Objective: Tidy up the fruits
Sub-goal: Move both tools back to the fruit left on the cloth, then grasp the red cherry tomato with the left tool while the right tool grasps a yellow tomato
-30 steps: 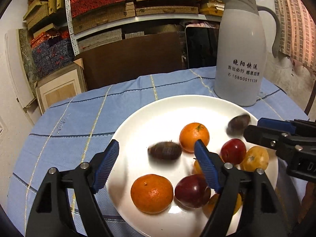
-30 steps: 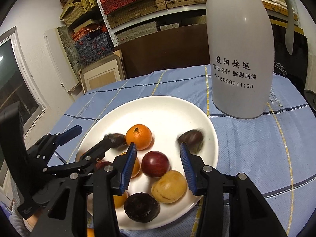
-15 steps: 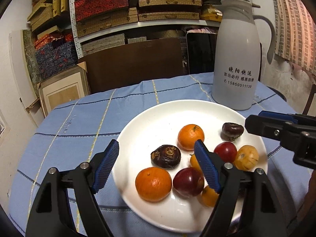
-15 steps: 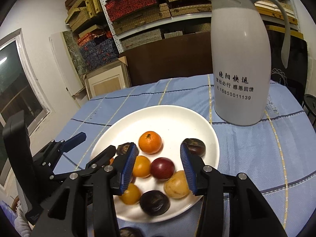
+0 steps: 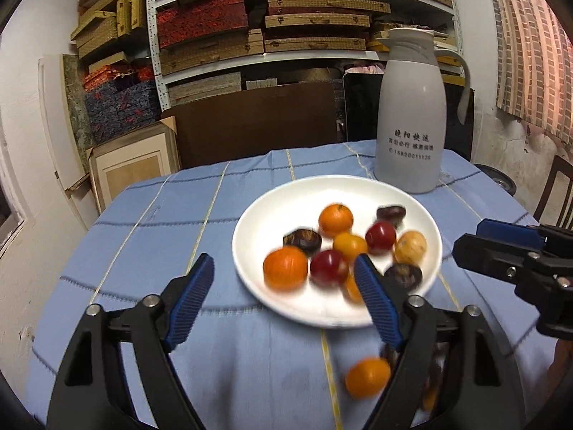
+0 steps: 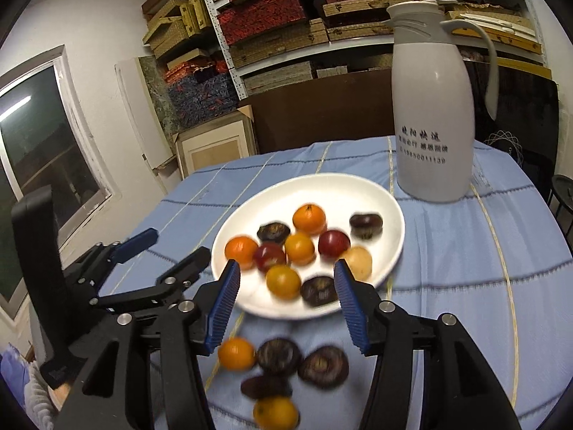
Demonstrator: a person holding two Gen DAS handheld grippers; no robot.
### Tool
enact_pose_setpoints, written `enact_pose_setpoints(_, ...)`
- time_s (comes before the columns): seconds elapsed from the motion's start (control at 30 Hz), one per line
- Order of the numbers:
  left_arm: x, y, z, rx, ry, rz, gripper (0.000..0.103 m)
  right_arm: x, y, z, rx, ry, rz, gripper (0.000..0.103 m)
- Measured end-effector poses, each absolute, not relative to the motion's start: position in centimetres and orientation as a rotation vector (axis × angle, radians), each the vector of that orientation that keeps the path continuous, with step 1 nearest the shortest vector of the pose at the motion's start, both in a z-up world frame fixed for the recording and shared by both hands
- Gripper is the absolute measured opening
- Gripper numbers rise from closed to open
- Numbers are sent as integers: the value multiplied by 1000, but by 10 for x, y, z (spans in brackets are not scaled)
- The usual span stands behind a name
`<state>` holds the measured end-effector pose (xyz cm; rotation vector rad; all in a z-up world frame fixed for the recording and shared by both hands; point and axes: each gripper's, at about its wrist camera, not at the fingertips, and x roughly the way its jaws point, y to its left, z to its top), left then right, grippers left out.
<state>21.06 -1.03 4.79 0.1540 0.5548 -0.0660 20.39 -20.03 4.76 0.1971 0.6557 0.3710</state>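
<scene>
A white plate on the blue tablecloth holds several fruits: oranges, red plums, dark passion fruits and a yellow fruit. More fruit lies on the cloth in front of the plate: an orange, dark fruits and another orange; one orange shows in the left wrist view. My left gripper is open and empty, held back above the plate's near left edge. My right gripper is open and empty above the plate's near rim.
A tall white thermos jug stands on the table just behind the plate at the right. Shelves of boxes and a brown panel stand behind the table. A chair stands at the right.
Both grippers have pulled back and up from the plate, so the plate looks smaller. Loose fruit on the cloth in front of the plate has come into view. Both stay open.
</scene>
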Motion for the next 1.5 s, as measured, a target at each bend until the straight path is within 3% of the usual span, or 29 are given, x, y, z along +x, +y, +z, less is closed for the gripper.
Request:
enact_pose_setpoints(0.43, 120, 21, -8, 84, 738, -185, 87, 147, -205, -6, 154, 780, 364, 59)
enact_pose_setpoints(0.97, 111, 4, -28, 120, 846, -272, 87, 142, -180, -25, 41, 842, 380, 60)
enact_pose_setpoints(1.17, 115, 3, -32, 104, 877, -305, 56, 144, -175, -26, 44, 849, 386, 60)
enact_pose_setpoints(1.3, 118, 4, -36, 79, 893, -320, 45, 147, -170, -28, 42, 865, 400, 59)
enact_pose_setpoints(1.37, 118, 5, -36, 71, 895, -323, 34, 149, -168, -30, 43, 879, 412, 37)
enact_pose_setpoints(1.5, 119, 7, -36, 46, 891, -326, 32, 149, -169, -31, 55, 886, 420, 37)
